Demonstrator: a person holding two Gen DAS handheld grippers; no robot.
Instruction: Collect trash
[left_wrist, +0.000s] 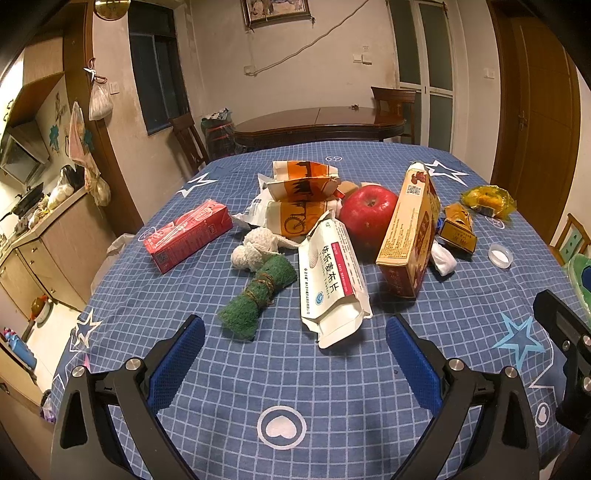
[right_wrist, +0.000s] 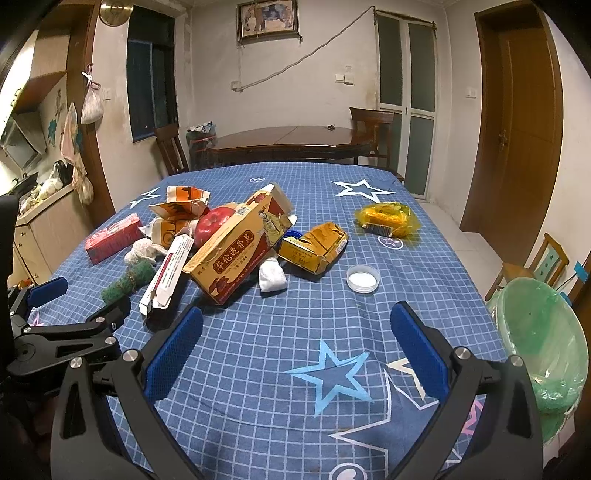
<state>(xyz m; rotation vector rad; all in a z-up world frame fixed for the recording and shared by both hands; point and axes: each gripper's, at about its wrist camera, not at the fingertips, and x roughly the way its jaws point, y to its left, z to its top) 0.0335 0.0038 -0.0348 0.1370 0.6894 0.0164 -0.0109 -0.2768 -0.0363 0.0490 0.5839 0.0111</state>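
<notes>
Figure: two wrist views of a table draped in a blue checked tablecloth (right_wrist: 295, 369), with litter still to be gathered. The left gripper (left_wrist: 295, 347) hangs above the near edge with its jaws spread wide and nothing between them; the right gripper (right_wrist: 297, 339) does the same further toward the table's right side, likewise released and empty.

Nothing on the cloth appears collected. Toward the table's middle lies a loose heap: a white medicine box (left_wrist: 330, 280) torn open at its near end, a yellow-and-red carton (left_wrist: 408, 230) propped on edge, a red apple (left_wrist: 367, 214) between that carton and a stack of crumpled orange-printed wrappers (left_wrist: 301, 195), a red drink carton (left_wrist: 188, 234) toward the left edge, a white cloth wad (left_wrist: 255, 247) touching a green scouring pad (left_wrist: 258, 295), and a small white paper ball (right_wrist: 271, 277) beside the carton's base. Toward the right edge lie a crushed yellow box (right_wrist: 314, 249), a yellow plastic wrapper (right_wrist: 388, 218) and a white lid (right_wrist: 363, 278), each apart from the heap.

A bin with a green liner (right_wrist: 543, 332) stands off the table's right edge, beside the right gripper; what its bottom holds cannot be made out. Judged from this layout, the task is at or near its start, with every piece on the cloth left to go. The apple is probably not trash and may be meant to stay.
</notes>
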